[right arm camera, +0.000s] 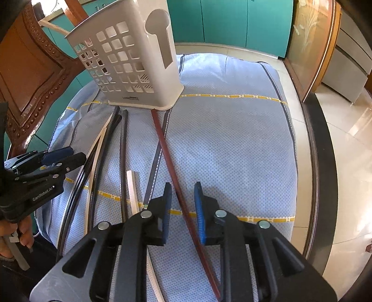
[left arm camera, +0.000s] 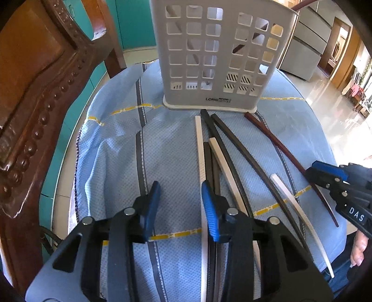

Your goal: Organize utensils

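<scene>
Chopsticks: loose sticks lie scattered on the cloth in front of the holder, roughly pointing toward it; a white one [left arm camera: 199, 148] and a second white one [left arm camera: 223, 162] lie among black ones [left arm camera: 246, 148], with a third white stick [left arm camera: 295, 204] lower right.
Red-brown chopstick [right arm camera: 169, 153]: long, thin, square-edged; it lies apart from the others, its far end just beside the holder's base, its near part running between the fingers of the right gripper.
Holder [left arm camera: 216, 55]: pale grey-white plastic caddy, upright on the cloth, walls pierced with a grid of square holes, slotted floor visible through them, a keyhole-shaped cutout on one side in the right wrist view; dark sticks already stand inside.
Surface: light blue cloth [left arm camera: 167, 144] with a fine dotted weave, grey stripes and yellow patterned lines, wrinkled on its left side, spread over a light-tiled top with a dark rounded edge [right arm camera: 318, 185].
Room: carved brown wooden chair back [left arm camera: 34, 93] at left, teal cabinet fronts [right arm camera: 227, 21] behind, glossy pale floor tiles and a doorway at right.
Left gripper [left arm camera: 181, 209]: black frame, blue ribbed pads, fingers well apart, above bare cloth, holding nothing; the nearest white stick passes under its right finger.
Right gripper [right arm camera: 183, 209]: fingers apart on either side of the red-brown chopstick, not clamped on it.
</scene>
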### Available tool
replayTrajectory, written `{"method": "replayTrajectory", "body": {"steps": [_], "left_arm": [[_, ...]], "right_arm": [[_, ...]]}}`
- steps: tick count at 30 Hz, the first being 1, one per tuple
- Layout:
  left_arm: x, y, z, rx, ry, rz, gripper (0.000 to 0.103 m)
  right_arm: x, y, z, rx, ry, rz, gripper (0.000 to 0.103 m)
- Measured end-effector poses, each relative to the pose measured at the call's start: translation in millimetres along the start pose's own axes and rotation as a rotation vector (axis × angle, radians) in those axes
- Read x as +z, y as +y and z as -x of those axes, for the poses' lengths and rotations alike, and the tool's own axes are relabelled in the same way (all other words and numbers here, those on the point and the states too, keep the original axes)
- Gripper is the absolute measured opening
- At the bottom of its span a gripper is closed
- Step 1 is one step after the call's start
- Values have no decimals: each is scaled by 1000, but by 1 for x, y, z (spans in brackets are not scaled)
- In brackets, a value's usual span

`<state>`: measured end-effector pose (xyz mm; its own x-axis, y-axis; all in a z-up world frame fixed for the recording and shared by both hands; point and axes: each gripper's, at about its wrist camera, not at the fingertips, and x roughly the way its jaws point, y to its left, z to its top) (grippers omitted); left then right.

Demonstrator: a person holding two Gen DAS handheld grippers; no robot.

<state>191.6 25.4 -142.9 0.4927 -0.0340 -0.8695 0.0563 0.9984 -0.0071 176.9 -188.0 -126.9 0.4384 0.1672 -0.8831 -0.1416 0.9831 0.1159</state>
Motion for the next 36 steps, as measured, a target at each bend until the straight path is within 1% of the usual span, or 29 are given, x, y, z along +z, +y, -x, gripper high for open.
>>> {"method": "replayTrajectory", "body": {"steps": [2,4,8,10,18,20,22,24,25,27,29,30,33,36], "left_arm": [[-2,0,0,3,0,4,40],[-1,4,3,-11,1,2,41],[-5,-5,7,-23,-8,-25,42],[-6,-9,8,-2,-15,-46,45],[-5,0,8,-9,5,-9,43],[-4,5,13,-25,-8,13,42],[4,11,14,-39,-34,36,44],[17,14,13,-50,-51,69,50],[24,14,10,-49,-56,81,50],[39,12,-3,-20,-55,78,50],[46,8,-16,24,-33,63,50],[48,7,-24,41,-14,59,47],[54,7,-32,45,-3,79,44],[59,12,-36,37,4,93,44]], "right_arm": [[0,0,0,0,0,-1,20],[0,0,1,-1,-2,1,20],[0,0,1,-2,-3,1,21],[0,1,0,-3,-1,3,21],[-1,1,-3,-17,7,1,21],[0,1,-2,-16,2,1,21],[2,3,0,-20,-14,5,22],[5,7,0,-25,-27,18,25],[7,10,-1,-25,-32,28,28],[11,16,-3,-20,-35,46,28],[15,24,-6,-22,-38,77,28],[20,30,-9,-33,-43,112,28],[31,38,-19,-73,-42,164,28],[43,40,-33,-91,-18,169,28]]}}
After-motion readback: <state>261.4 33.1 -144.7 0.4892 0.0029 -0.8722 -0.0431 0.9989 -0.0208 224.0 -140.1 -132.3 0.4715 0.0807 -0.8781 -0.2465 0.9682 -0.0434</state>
